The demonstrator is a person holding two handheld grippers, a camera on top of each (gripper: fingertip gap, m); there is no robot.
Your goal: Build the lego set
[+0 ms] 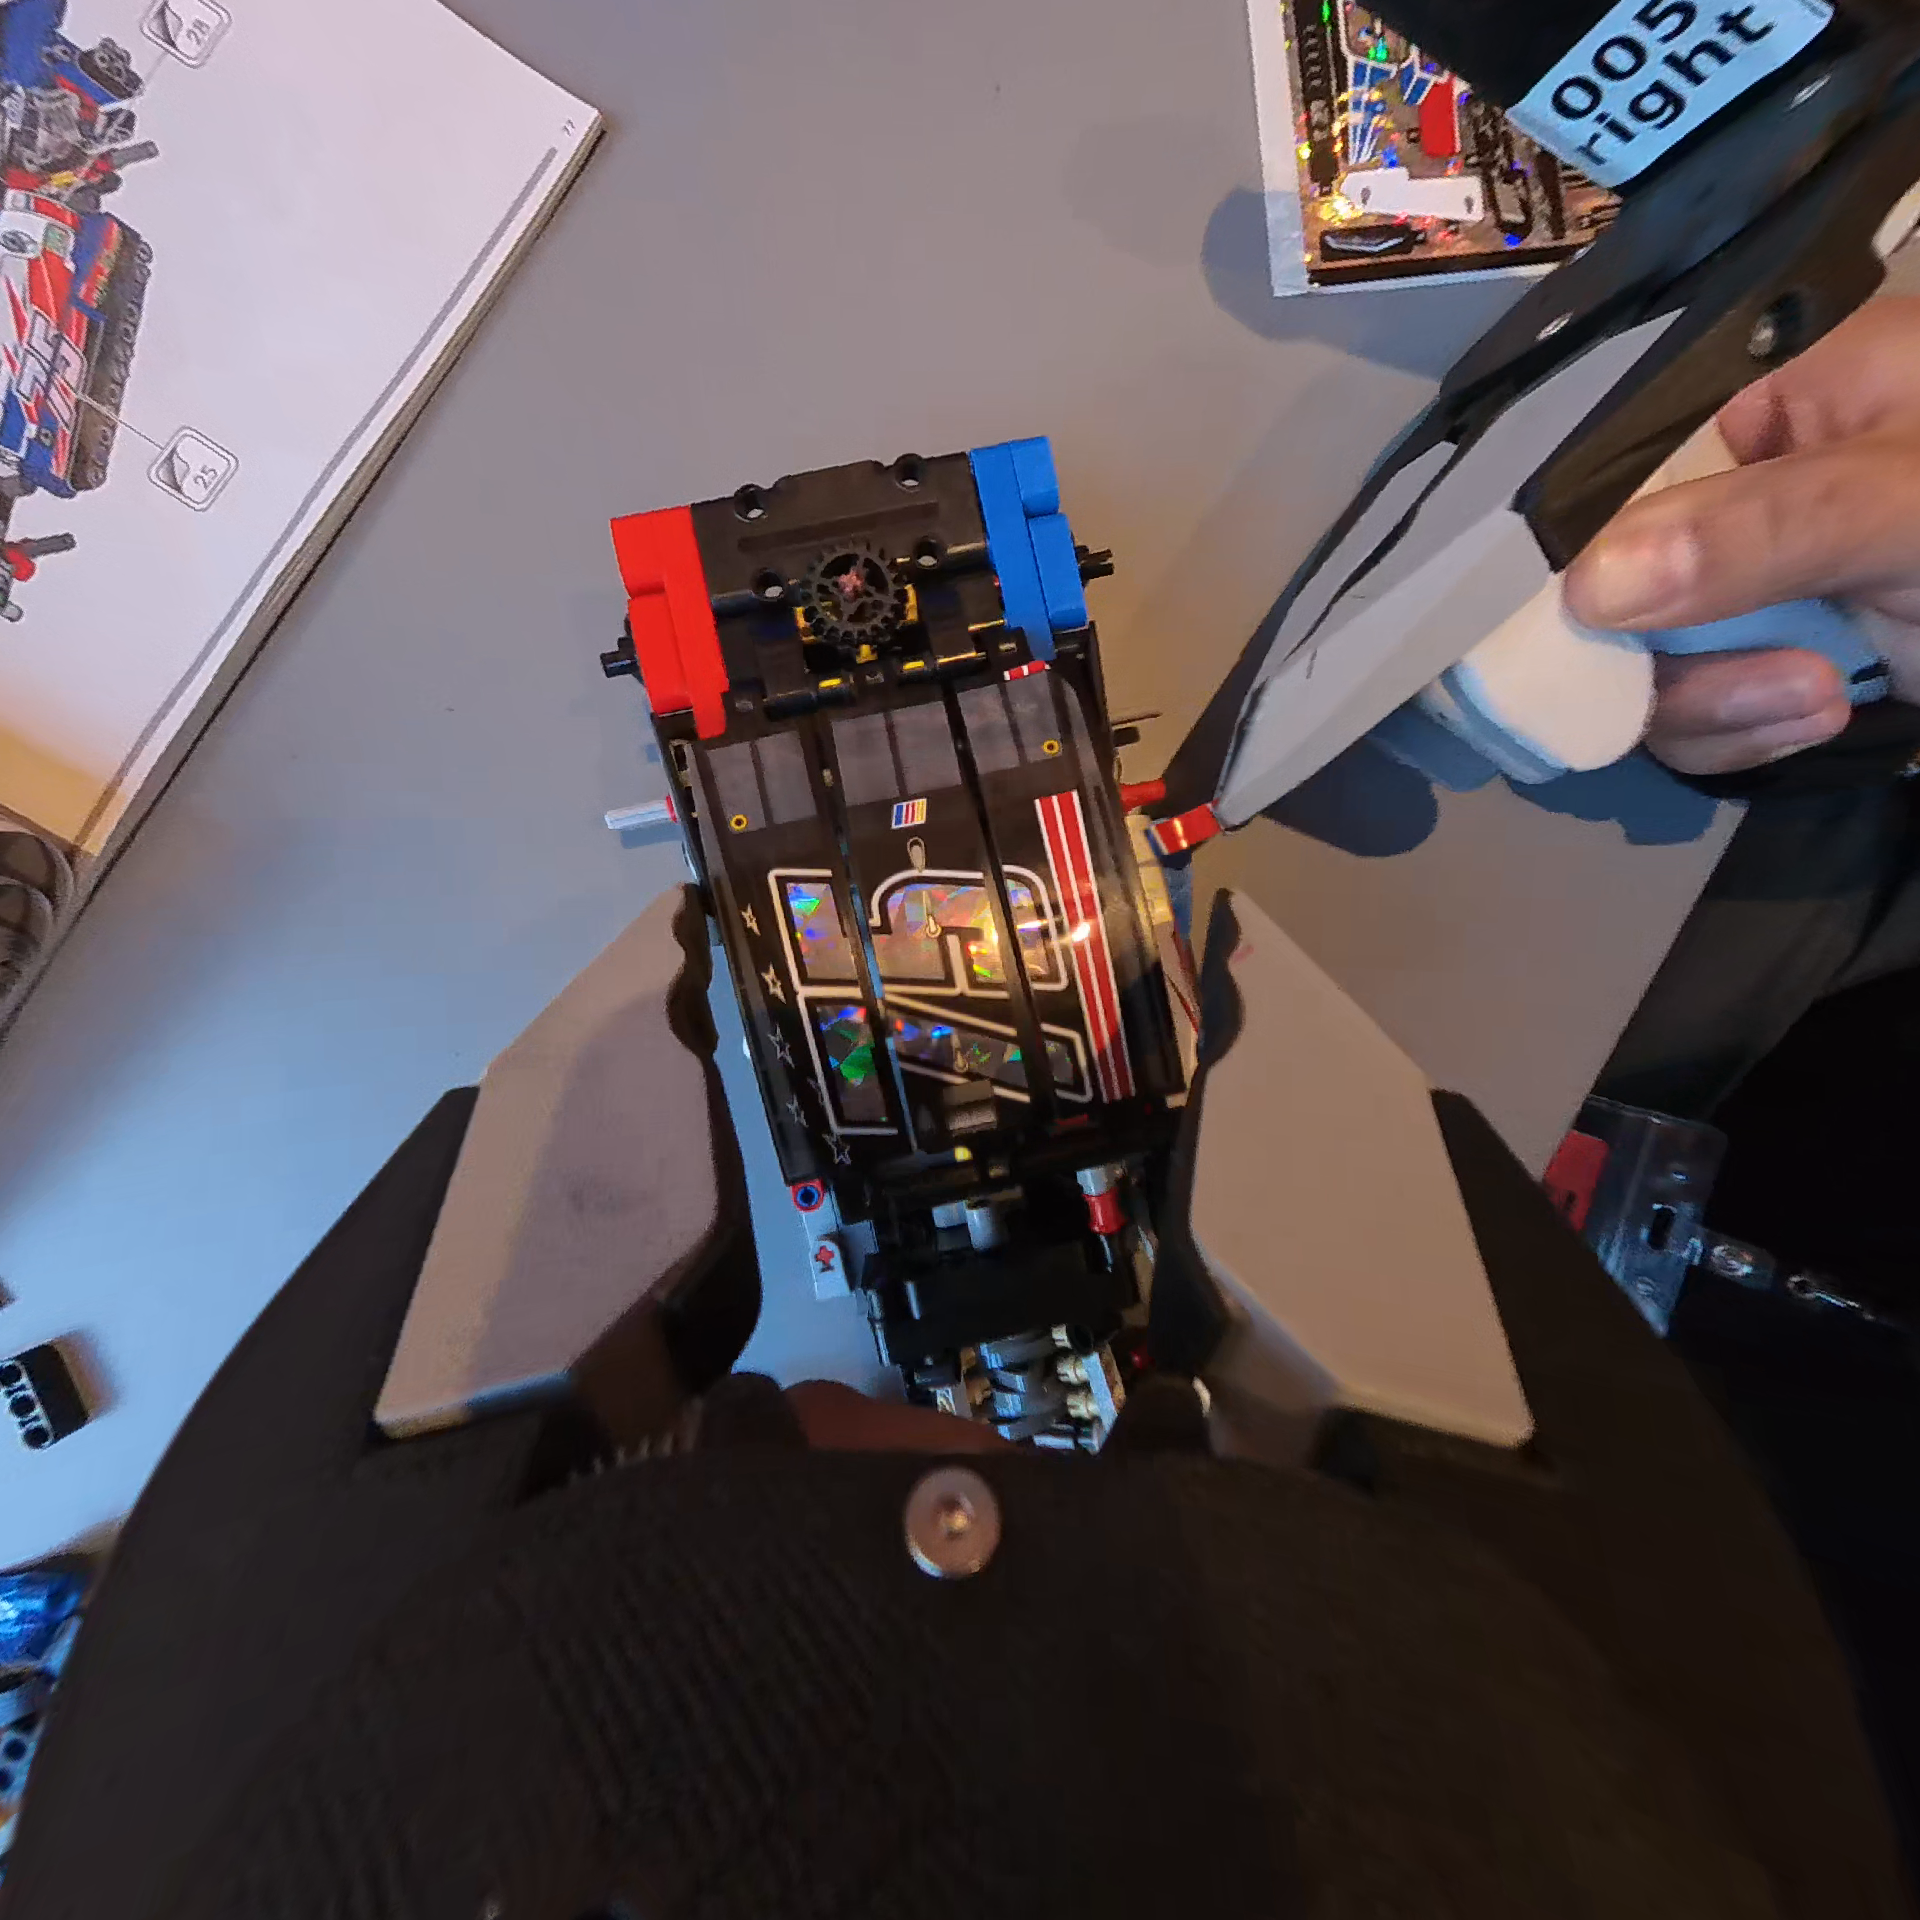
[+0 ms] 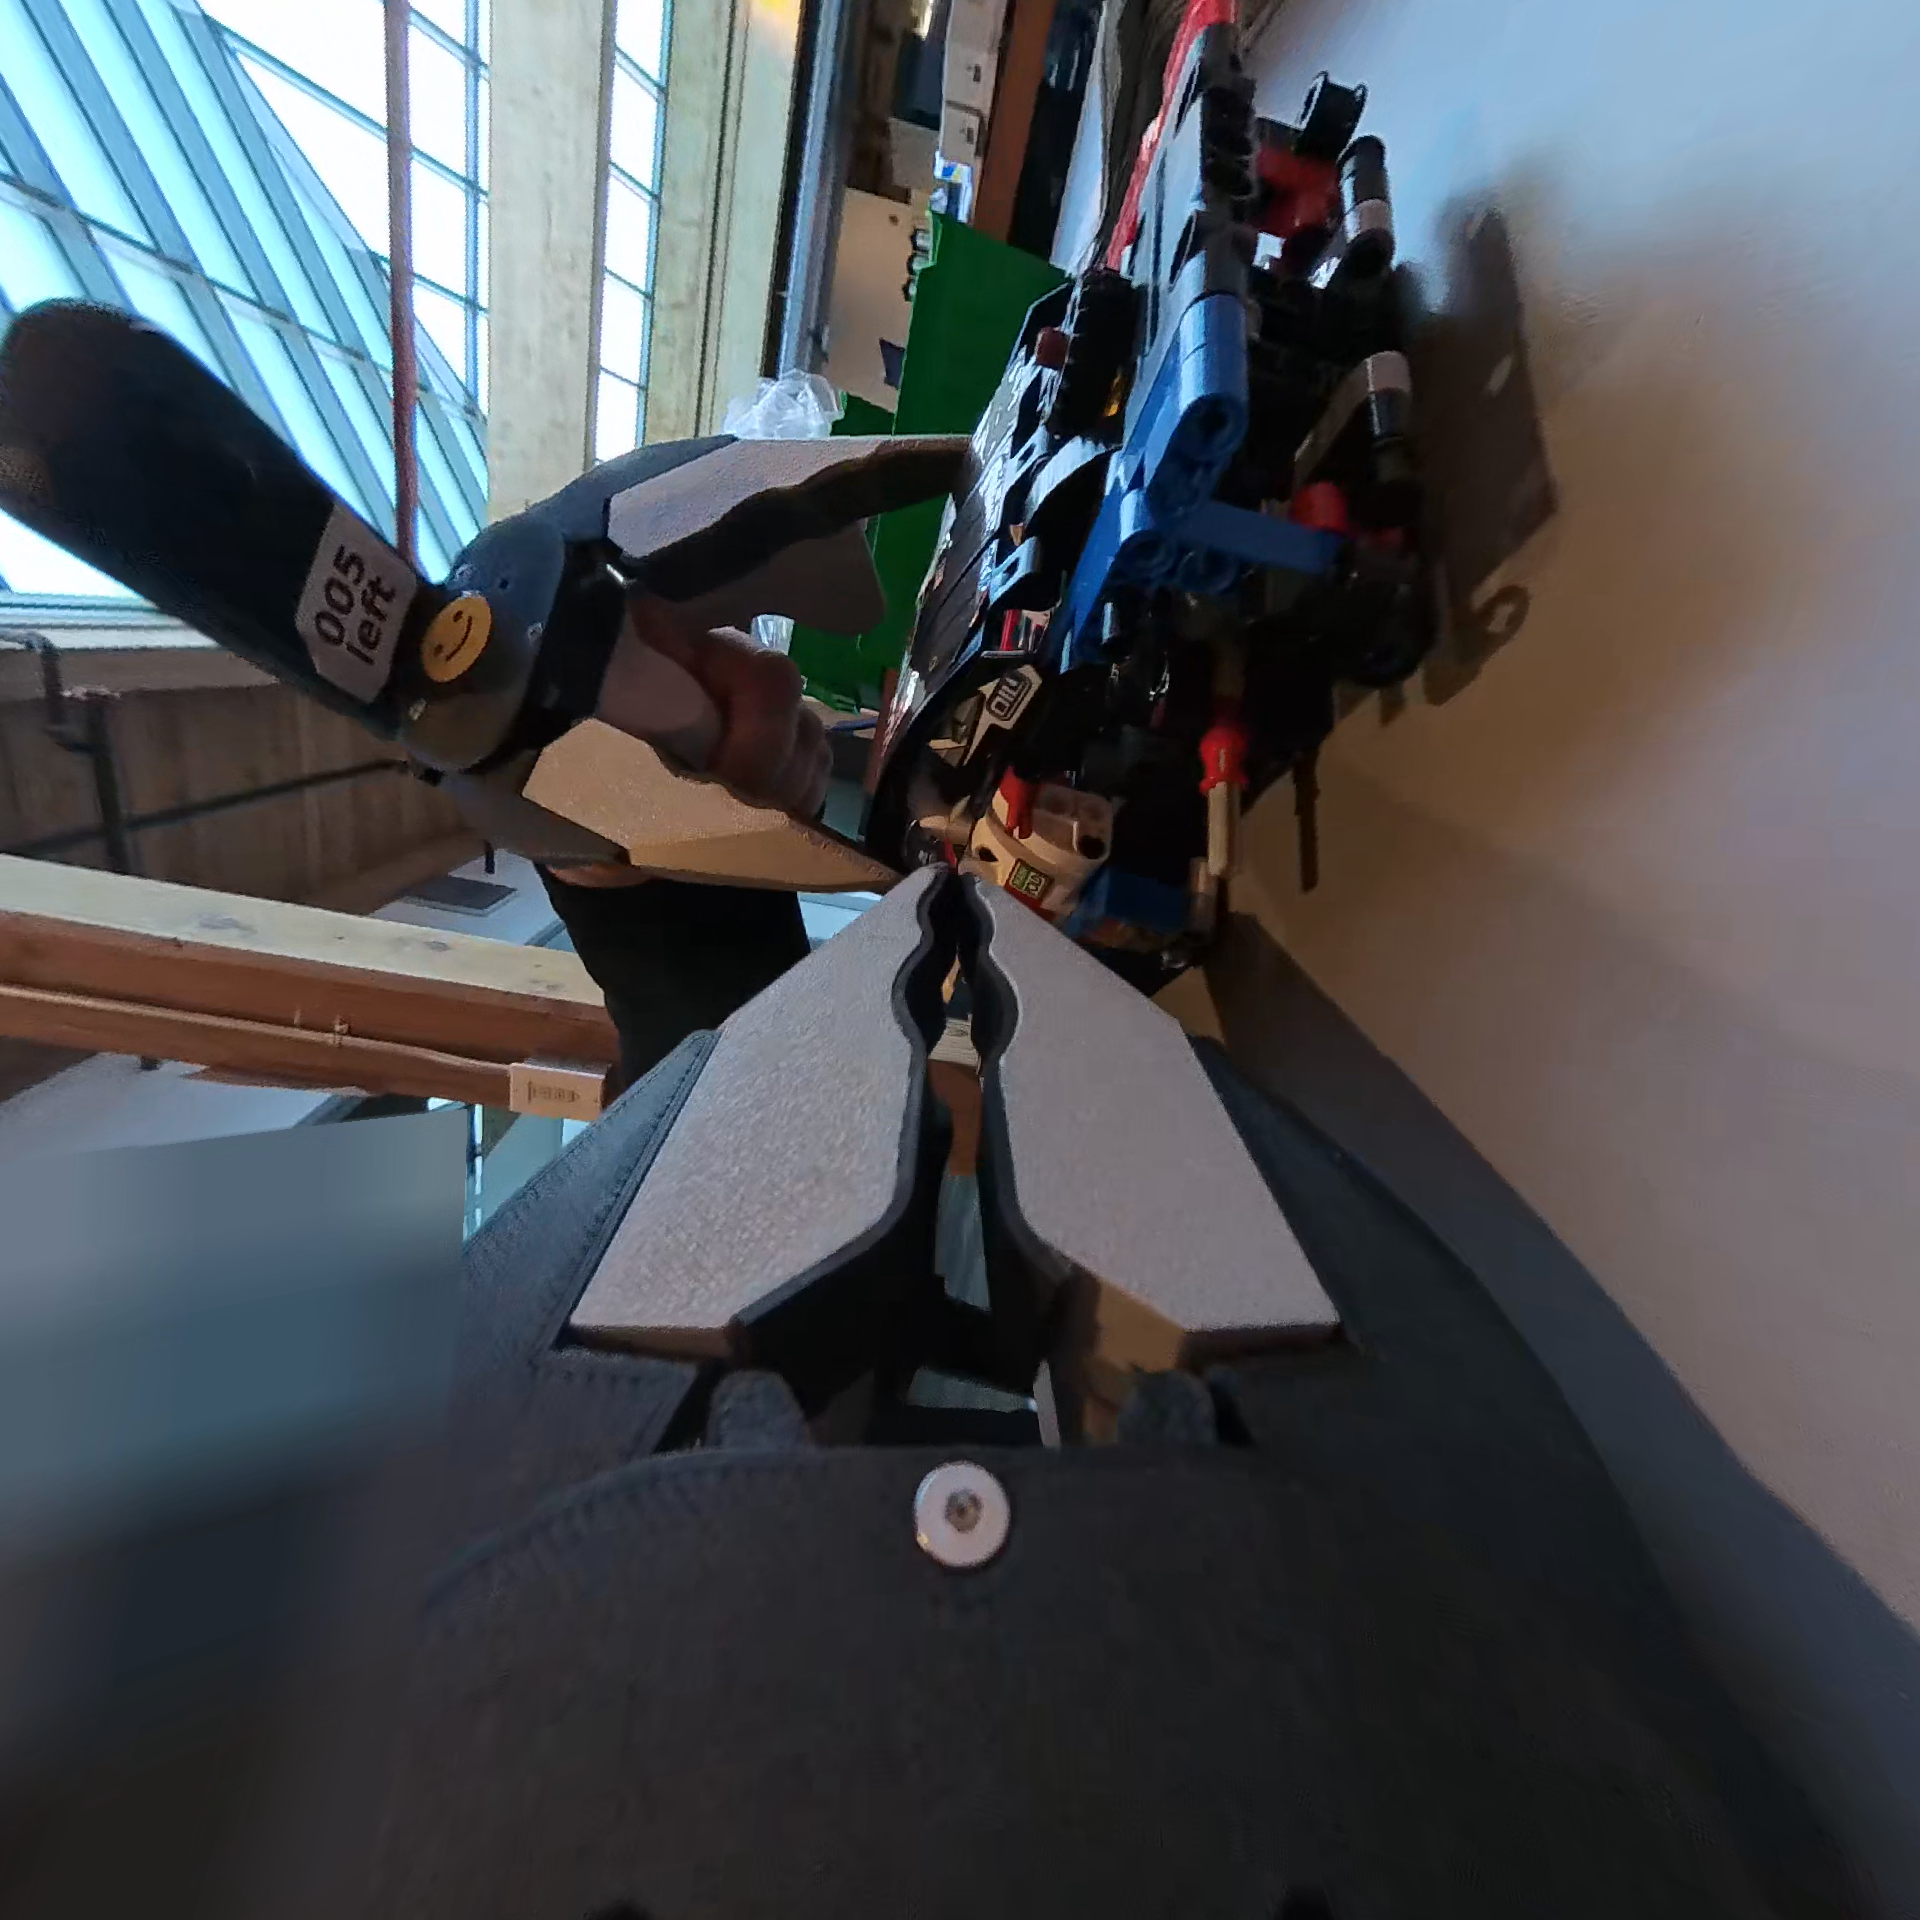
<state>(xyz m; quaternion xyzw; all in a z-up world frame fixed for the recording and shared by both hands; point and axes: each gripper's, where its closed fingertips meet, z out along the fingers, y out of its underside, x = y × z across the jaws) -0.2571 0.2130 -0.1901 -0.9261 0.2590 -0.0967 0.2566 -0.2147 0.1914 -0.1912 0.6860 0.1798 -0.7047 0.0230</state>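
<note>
The lego car model (image 1: 935,831), black with a shiny holographic sticker on top and red and blue blocks at its far end, stands on the grey table (image 1: 883,260). My left gripper (image 1: 951,935) is shut on the model, with one finger on each side. My right gripper (image 1: 1221,821) comes in from the upper right, shut on a small red piece (image 1: 1184,829) that it holds against the model's right side. In the right wrist view my right gripper (image 2: 951,883) has its tips together at the model's side (image 2: 1174,499), and the left gripper (image 2: 925,665) straddles the model.
An open instruction booklet (image 1: 260,312) lies at the far left and a sticker sheet (image 1: 1382,187) at the far right. A loose black piece (image 1: 47,1387) and blue parts (image 1: 31,1621) lie near left. A hand (image 1: 1766,582) holds the right gripper.
</note>
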